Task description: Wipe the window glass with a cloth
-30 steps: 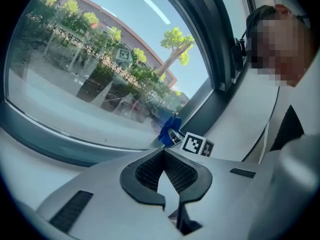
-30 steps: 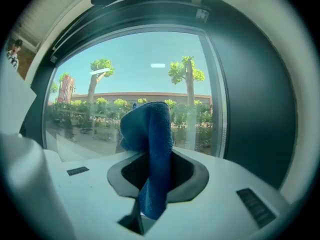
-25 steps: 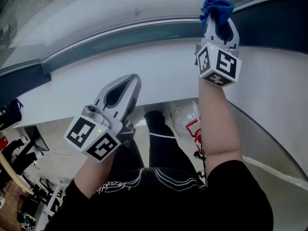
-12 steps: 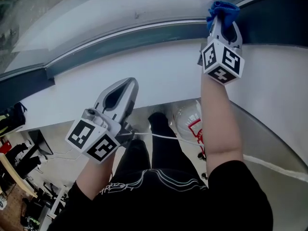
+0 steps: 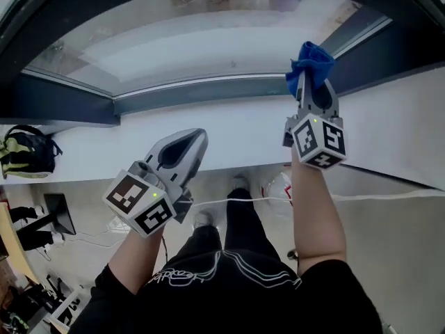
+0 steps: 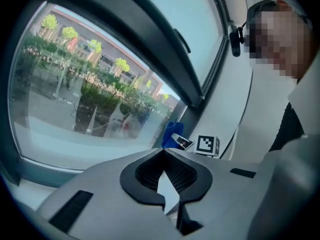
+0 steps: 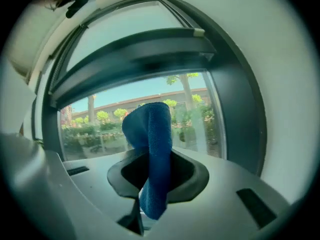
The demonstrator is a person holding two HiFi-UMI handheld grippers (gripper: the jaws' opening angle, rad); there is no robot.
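The window glass (image 5: 208, 40) fills the top of the head view, bounded below by a dark frame (image 5: 69, 106) and a white sill (image 5: 243, 134). My right gripper (image 5: 311, 82) is raised over the sill at the frame, shut on a blue cloth (image 5: 309, 62) that bunches out past its tips. In the right gripper view the cloth (image 7: 152, 144) stands upright between the jaws, with the glass (image 7: 100, 119) just behind it. My left gripper (image 5: 197, 136) hovers lower at the sill's near edge, shut and empty. Its tips (image 6: 162, 151) meet, with the glass (image 6: 75, 99) beyond them.
A black backpack (image 5: 28, 152) lies at the left below the sill. On the floor by the person's legs are a white bag with red print (image 5: 278, 186) and a thin white cable (image 5: 236, 200). A vertical dark frame post (image 7: 240, 109) borders the glass on the right.
The head view has tilted up, so much more glass shows. The right gripper with the cloth sits a little lower in view, still at the frame. The left gripper has barely moved.
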